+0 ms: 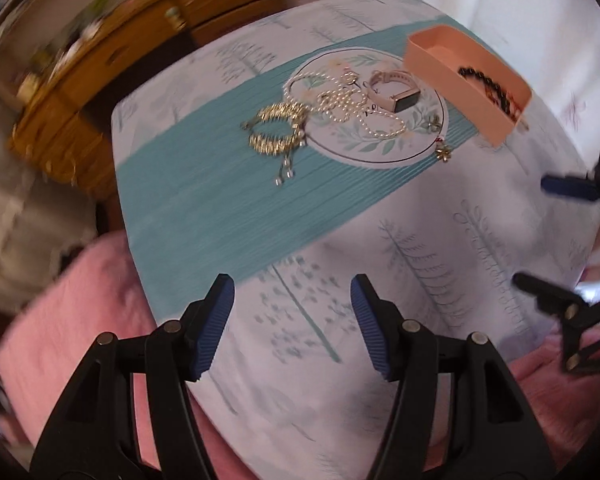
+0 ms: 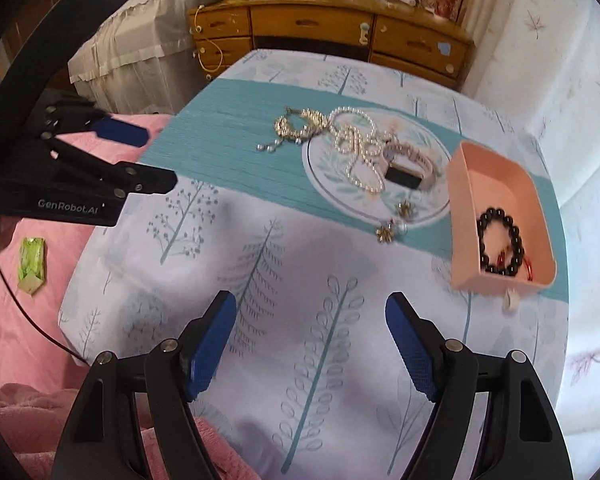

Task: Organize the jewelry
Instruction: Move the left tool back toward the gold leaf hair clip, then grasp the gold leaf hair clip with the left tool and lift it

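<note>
I see both claws over a table draped in a pale tree-print cloth with a teal band — left gripper and right gripper each stand apart, nothing between the pads. The jewelry lies loose on the teal band: pearl necklace, gold bracelet, watch. A beaded bracelet sits inside the pink tray. A wooden dresser stands behind — pink bedding lies alongside.

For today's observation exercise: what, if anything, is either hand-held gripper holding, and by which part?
Nothing. The left hand-held gripper and right hand-held gripper are both open and empty above the cloth.
</note>
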`<state>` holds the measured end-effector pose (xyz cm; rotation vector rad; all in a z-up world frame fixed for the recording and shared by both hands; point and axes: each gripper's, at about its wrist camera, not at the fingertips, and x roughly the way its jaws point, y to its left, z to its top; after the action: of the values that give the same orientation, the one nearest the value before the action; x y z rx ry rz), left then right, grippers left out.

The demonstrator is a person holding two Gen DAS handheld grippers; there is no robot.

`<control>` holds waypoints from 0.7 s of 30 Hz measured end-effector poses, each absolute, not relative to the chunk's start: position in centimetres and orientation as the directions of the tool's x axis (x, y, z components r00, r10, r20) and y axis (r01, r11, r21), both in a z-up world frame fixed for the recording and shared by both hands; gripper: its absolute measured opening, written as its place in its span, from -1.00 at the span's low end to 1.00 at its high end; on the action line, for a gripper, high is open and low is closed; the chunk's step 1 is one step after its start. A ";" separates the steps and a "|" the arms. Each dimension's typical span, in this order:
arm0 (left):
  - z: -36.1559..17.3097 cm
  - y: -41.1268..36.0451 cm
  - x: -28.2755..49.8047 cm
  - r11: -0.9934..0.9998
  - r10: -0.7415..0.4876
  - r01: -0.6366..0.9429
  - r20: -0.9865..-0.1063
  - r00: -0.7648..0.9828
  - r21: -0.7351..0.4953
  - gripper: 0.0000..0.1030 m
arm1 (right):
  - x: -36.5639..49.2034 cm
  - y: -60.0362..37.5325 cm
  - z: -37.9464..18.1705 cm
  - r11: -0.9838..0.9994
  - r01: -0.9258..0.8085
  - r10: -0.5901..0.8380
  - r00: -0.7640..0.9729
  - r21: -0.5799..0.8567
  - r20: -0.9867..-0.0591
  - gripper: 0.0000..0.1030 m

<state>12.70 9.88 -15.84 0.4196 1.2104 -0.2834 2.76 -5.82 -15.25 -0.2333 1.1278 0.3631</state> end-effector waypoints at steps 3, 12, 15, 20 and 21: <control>-17.1 9.3 15.3 0.854 0.067 0.476 -0.953 0.295 0.208 0.13 | 3.7 -6.3 -15.1 0.926 -0.377 0.176 0.420 0.006 -0.890 0.52; -21.7 9.1 25.3 0.875 0.037 0.470 -0.985 0.170 0.114 0.26 | 7.1 -8.1 -17.7 0.941 -0.325 0.111 0.557 -0.093 -0.823 0.52; -23.3 9.1 27.8 0.889 0.017 0.452 -0.990 0.143 0.080 0.27 | 8.1 -8.1 -19.0 0.933 -0.342 0.105 0.555 -0.111 -0.825 0.52; -24.6 9.4 30.6 0.914 -0.143 0.394 -0.986 0.088 -0.097 0.29 | 9.8 -7.7 -21.6 0.926 -0.357 0.093 0.532 -0.123 -0.842 0.49; -24.6 9.4 31.0 0.915 -0.161 0.386 -0.983 0.088 -0.115 0.32 | 10.2 -7.6 -22.1 0.925 -0.358 0.086 0.528 -0.130 -0.845 0.47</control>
<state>30.97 9.43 -24.65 0.1910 1.4274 -0.4109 10.19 -7.60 -22.05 -0.3044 0.9827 0.2700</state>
